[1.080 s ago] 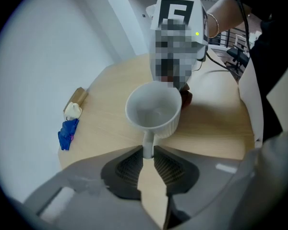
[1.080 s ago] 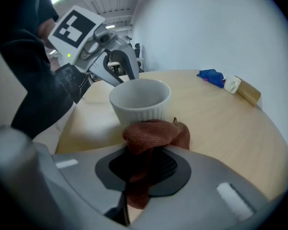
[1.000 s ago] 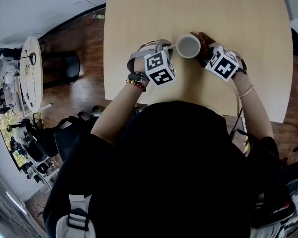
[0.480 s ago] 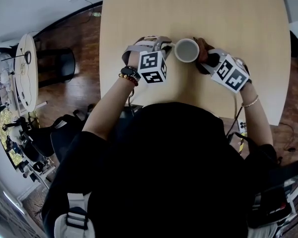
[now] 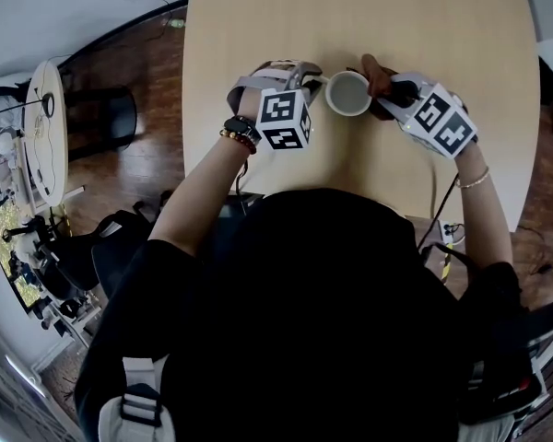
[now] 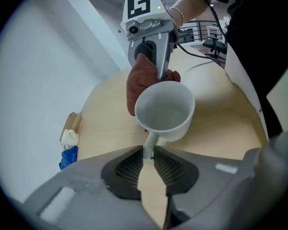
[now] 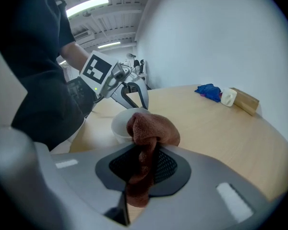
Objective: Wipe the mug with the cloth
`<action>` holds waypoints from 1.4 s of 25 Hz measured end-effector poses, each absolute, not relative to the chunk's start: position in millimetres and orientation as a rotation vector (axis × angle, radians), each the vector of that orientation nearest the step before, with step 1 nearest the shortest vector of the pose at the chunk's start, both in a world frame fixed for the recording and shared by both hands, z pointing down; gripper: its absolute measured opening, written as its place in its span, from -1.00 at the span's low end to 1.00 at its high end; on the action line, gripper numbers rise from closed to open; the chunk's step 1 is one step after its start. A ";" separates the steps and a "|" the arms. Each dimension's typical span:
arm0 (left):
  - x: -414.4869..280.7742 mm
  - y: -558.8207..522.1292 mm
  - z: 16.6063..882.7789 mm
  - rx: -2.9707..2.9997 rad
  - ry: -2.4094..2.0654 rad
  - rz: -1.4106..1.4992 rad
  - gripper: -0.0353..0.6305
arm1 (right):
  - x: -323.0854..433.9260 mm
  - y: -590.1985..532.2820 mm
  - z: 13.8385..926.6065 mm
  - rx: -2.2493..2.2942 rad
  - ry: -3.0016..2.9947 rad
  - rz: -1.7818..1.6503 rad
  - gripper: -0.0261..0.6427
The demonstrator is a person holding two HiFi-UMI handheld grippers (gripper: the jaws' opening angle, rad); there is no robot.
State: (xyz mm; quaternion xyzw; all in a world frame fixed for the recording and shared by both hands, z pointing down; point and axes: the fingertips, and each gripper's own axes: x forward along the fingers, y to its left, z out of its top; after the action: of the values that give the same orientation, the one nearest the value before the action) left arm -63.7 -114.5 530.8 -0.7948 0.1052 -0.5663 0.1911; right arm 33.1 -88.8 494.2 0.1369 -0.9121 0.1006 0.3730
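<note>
- Pale wooden table point(image 5: 258, 26) with rounded corners fills the upper part of the head view. A dark wood floor point(image 5: 138, 164) lies to its left, and a plain white wall shows behind it in both gripper views.
- Position of the mug point(image 5: 348, 93): white, upright, mouth up. It stands on the table near the person's edge, between the two grippers.
- State of the left gripper point(image 6: 149, 158): the mug's handle points toward it and sits between its jaws. The jaws are closing, and both ribbed pads bear on the sides of the handle.
- State of the right gripper point(image 7: 143, 163): the jaws are clenched on the reddish-brown cloth point(image 7: 151, 128). The cloth bunches into a rounded wad ahead of the pads, and a tail of it hangs below them.
- Contact: in the left gripper view, the cloth wad lies against the mug's outer wall on the side opposite the handle, reaching up to rim height.
- Far table edge: a blue crumpled item point(image 7: 209, 91), a small white item point(image 7: 228, 97) and a wooden block point(image 7: 245, 101) lie close together, well apart from the mug.
- Wrists: the left carries a watch point(image 5: 240, 129). A thin bracelet point(image 5: 473, 180) circles the right.
</note>
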 end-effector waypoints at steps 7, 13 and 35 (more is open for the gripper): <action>-57.3 -116.8 526.6 -2.216 0.284 -1.585 -0.67 | 34.5 -84.0 510.1 0.299 -2.275 0.272 -0.75; -54.2 -118.6 526.4 -2.194 0.271 -1.571 -0.67 | 34.7 -78.0 537.5 0.259 -2.205 0.286 -0.75; -42.6 -130.9 522.7 -2.186 0.190 -1.459 -0.67 | 29.8 -118.3 488.3 0.266 -2.314 0.231 -0.75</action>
State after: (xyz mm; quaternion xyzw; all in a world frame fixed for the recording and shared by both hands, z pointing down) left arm -42.6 -130.9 522.7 -0.8031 0.0697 -0.5361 0.2504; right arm 29.8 -118.3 488.3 0.1045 -0.9105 0.0907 0.3898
